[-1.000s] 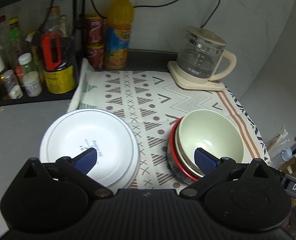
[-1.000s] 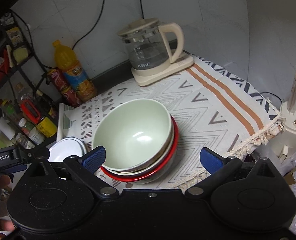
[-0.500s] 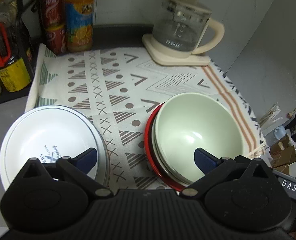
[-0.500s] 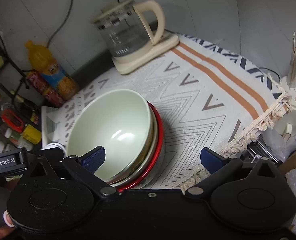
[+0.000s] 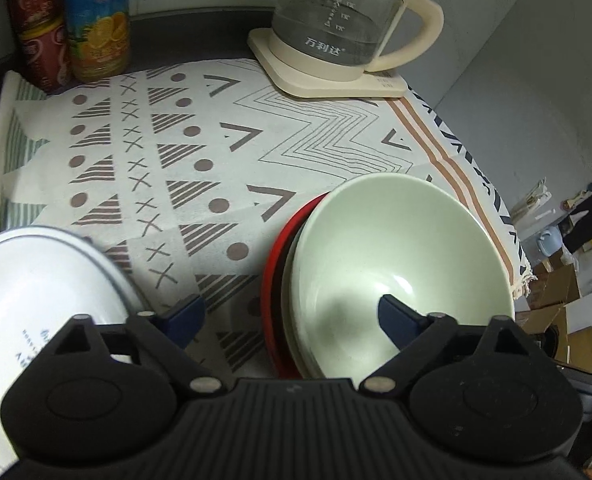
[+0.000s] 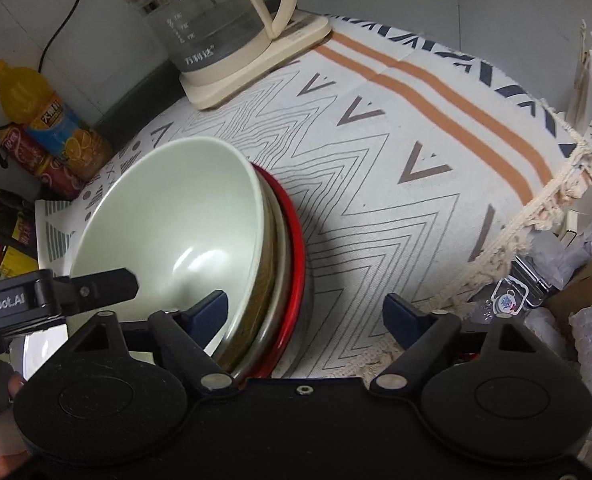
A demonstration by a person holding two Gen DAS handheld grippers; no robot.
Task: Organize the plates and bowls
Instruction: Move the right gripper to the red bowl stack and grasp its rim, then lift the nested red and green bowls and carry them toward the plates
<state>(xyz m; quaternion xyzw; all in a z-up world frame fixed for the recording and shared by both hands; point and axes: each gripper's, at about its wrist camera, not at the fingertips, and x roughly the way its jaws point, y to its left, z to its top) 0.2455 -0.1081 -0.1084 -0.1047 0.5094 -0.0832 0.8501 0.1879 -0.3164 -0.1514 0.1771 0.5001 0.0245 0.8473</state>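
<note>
A pale green bowl (image 5: 399, 256) (image 6: 176, 220) tops a nested stack with a red-rimmed bowl (image 5: 276, 280) (image 6: 296, 240) at the bottom, on a patterned cloth. White plates (image 5: 36, 292) lie stacked to its left. My left gripper (image 5: 292, 316) is open and straddles the stack's left rim, its right fingertip (image 5: 395, 316) inside the green bowl. My right gripper (image 6: 307, 312) is open across the stack's right rim, its left fingertip (image 6: 208, 312) inside the bowl. The left gripper's finger (image 6: 104, 284) shows over the bowl in the right wrist view.
A glass kettle (image 5: 343, 28) (image 6: 216, 28) on a cream base stands at the back of the cloth. An orange juice bottle (image 5: 96, 20) (image 6: 52, 124) and red cans (image 5: 36, 20) stand back left. The cloth's fringed edge (image 6: 535, 216) overhangs the table on the right, with boxes below.
Both grippers have moved forward and down toward the bowl stack, which now looks larger. The left gripper has shifted right, off the plates; each now has one fingertip inside the green bowl.
</note>
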